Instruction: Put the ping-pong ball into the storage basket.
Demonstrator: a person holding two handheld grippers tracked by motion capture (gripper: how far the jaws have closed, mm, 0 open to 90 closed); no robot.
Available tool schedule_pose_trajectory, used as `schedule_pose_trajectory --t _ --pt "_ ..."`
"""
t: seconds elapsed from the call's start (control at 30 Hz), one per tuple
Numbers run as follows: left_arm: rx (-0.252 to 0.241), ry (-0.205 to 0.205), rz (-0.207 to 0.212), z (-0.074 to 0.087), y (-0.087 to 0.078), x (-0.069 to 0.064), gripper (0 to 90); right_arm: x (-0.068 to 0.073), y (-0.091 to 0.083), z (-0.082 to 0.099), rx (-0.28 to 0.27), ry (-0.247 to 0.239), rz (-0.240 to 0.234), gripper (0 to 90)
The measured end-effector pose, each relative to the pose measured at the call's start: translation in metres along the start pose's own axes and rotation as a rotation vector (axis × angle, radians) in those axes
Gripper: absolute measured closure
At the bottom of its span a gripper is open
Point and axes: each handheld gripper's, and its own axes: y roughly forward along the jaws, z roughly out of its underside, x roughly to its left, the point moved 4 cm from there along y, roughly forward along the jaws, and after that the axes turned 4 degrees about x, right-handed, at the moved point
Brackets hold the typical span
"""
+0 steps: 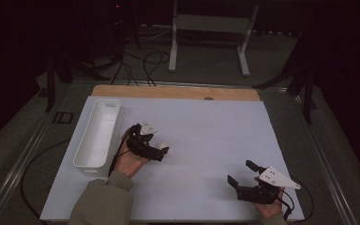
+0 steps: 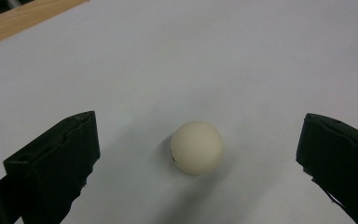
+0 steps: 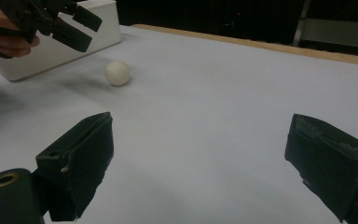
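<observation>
Left claw (image 2: 198,154) angled down, jaws apart around ball (image 2: 196,148), untouched | right claw (image 1: 243,174) level, apart

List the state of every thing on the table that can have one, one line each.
Left claw: open, jaws apart on either side of the ball, not gripping it.
Right claw: open, nothing between its jaws, held over bare table.
Ball: loose on the white table, not held.
White bin: upright near the table's left edge, looks empty.
</observation>
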Motion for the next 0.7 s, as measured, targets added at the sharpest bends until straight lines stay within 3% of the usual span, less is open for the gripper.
schedule_pose_trajectory --t 0.7 --pt "0.014 0.003 0.026 0.0009 0.0091 0.0024 0.0 -0.0002 0.0001 0.0000 0.001 0.000 -0.001 7.7"
